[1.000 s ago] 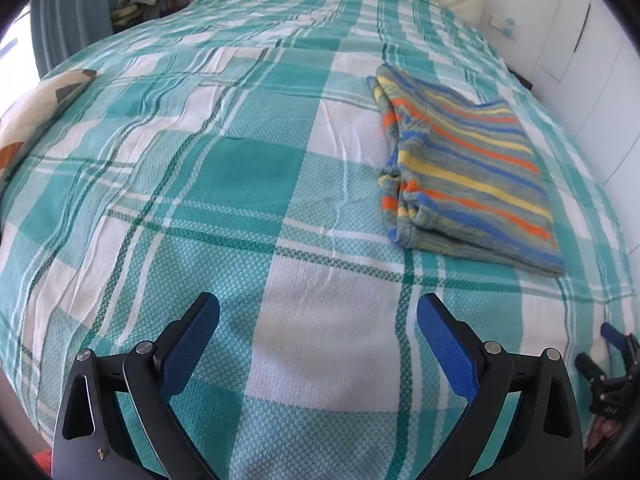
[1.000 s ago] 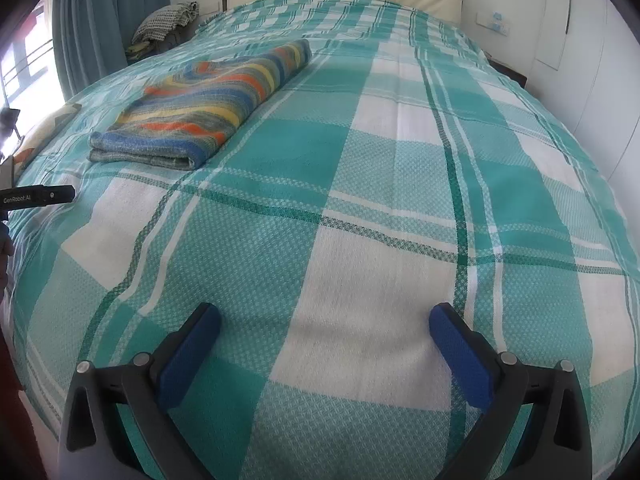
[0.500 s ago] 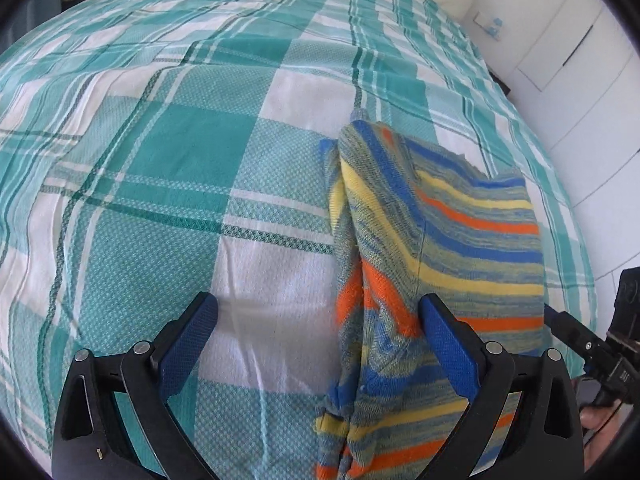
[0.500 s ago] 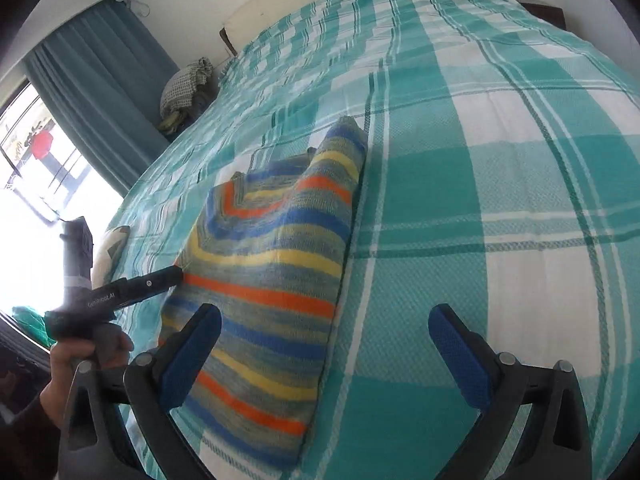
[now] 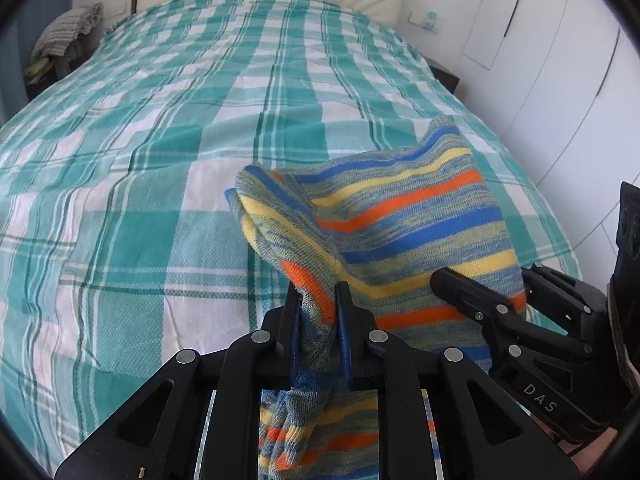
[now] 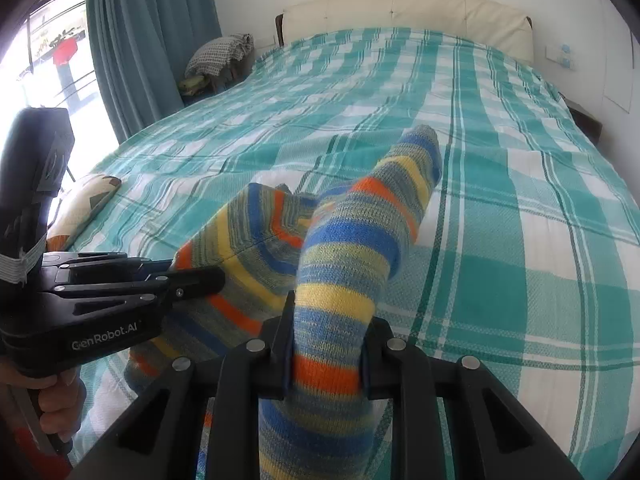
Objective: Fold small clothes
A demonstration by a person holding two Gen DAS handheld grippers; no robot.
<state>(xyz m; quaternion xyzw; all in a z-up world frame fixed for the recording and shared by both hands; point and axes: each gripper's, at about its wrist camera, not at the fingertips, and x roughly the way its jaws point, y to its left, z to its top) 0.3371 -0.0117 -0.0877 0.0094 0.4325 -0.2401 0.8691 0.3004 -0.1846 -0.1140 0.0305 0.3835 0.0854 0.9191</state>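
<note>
My left fingers [image 5: 318, 300]: closing on a bunched near corner of the striped knit garment [image 5: 404, 216]; cloth fills the gap between them, so I count this as a pinch, though a thin one.
My right fingers [image 6: 326, 320]: closing on the other near corner, a thicker roll of the same garment [image 6: 344, 248] wedged between the pads.
Where the garment is: both near corners are raised in my fingers; just beyond them it sags into a loose hammock, and its far end trails onto the bed [image 5: 168, 152] ahead.
Risk at the left pinch: only a narrow twist of knit sits between those fingers; I judge a tug could slide it out and drop that corner.
Risk at the right pinch: the roll looks several layers deep; I may be holding more than one layer, which would fold crooked.
Risk between my fingers: the span hangs slack and creased; if I bring my hands together unevenly, the stripes will skew and the fold will bunch.
Risk beyond my fingers: the far end drags on the checked cover; I expect friction to pull it askew or flip a flap under.
Further off: the patterned cushion [image 6: 86, 204] lies well to the left of my fingers and the headboard [image 6: 404, 12] stands at the far end; neither is in my way.
</note>
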